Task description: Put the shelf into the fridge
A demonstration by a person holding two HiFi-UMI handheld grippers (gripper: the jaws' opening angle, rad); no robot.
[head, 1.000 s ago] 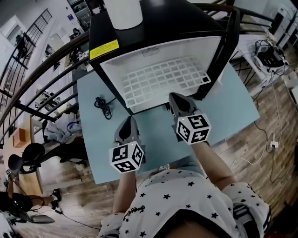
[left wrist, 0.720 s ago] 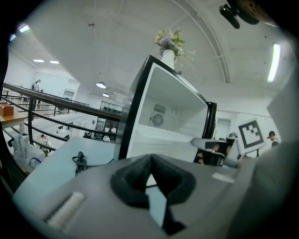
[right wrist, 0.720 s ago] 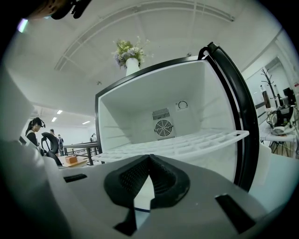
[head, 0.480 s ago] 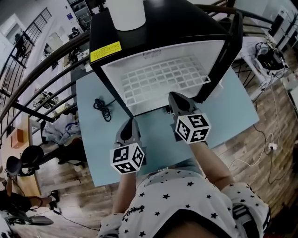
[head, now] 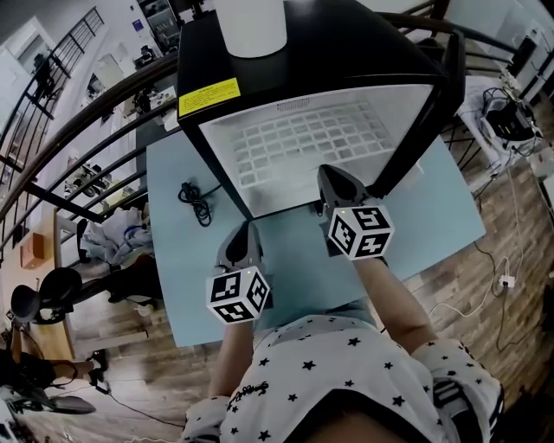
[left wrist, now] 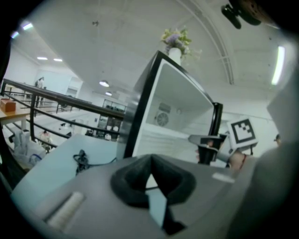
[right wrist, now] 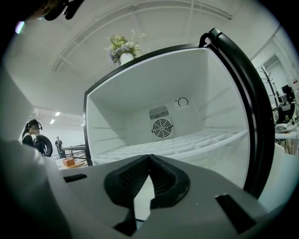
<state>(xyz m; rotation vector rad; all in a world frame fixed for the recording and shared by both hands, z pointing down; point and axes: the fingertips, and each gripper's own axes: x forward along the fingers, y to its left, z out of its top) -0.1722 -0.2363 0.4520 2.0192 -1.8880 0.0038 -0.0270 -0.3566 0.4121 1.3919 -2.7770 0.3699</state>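
A black mini fridge (head: 320, 43) stands open on the light blue table (head: 433, 199). The white grid shelf (head: 312, 143) lies level inside it, and in the right gripper view the shelf (right wrist: 187, 142) spans the white cavity below the round fan. My right gripper (head: 333, 179) is shut and empty, its tip at the fridge's front opening just before the shelf's front edge. Its jaws (right wrist: 149, 158) meet with nothing between them. My left gripper (head: 243, 232) is shut and empty over the table, left of the fridge mouth and further back. The left gripper view shows its closed tips (left wrist: 150, 161).
The fridge door (head: 424, 104) stands open at the right. A coiled black cable (head: 195, 201) lies on the table left of the fridge. A white vase (head: 251, 26) sits on top. A dark railing (head: 78, 138) runs behind at left.
My right gripper has moved forward toward the fridge mouth, and the shelf now sits deeper inside the cavity. The left gripper has stayed put.
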